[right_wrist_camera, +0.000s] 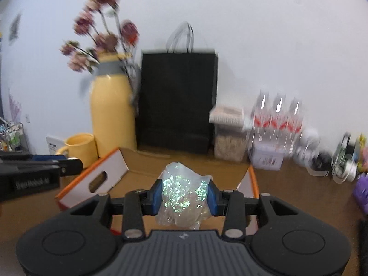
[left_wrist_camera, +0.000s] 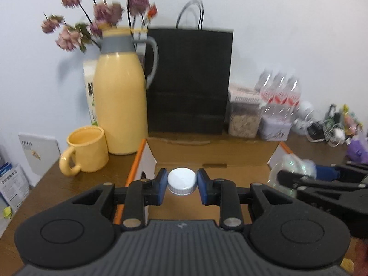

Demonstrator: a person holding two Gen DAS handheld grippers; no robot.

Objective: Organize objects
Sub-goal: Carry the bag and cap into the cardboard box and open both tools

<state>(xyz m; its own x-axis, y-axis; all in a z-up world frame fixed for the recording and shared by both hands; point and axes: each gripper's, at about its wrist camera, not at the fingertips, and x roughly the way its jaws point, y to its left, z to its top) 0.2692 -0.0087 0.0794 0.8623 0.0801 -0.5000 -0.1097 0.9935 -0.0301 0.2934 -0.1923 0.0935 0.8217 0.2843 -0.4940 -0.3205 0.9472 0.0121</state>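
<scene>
Wooden table [left_wrist_camera: 69, 184], brown, set against a pale wall, bearing all items below. Black paper bag [left_wrist_camera: 189, 80] with thin handles, upright at the wall, middle rear. Open cardboard box [left_wrist_camera: 207, 154], orange-edged with white outer sides and a hand slot in its left flap, lying in front of the bag; both grippers hang above its open interior. Yellow jug [left_wrist_camera: 119, 101] with grey collar and handle, upright left of the bag, holding dried pinkish flowers [left_wrist_camera: 101, 11]. Left gripper [left_wrist_camera: 182, 182], black frame with blue pads, its jaws closed on a white bottle cap [left_wrist_camera: 182, 180], pads pressing on either side of the ribbed rim, the cap held over the box floor. Right gripper [right_wrist_camera: 184, 195], same make, its jaws closed on a crumpled clear plastic wrapper [right_wrist_camera: 184, 193] with iridescent green flecks, held above the box; in the left wrist view this gripper enters from the right edge. Yellow mug [left_wrist_camera: 87, 149], handle toward the front left, just beside the jug's base. Three clear water bottles [left_wrist_camera: 279, 89] with red labels, right of the bag. Clear container [left_wrist_camera: 243, 119] of pale flakes, touching the bag's right side. Small mixed clutter at far right, too blurred to identify.
</scene>
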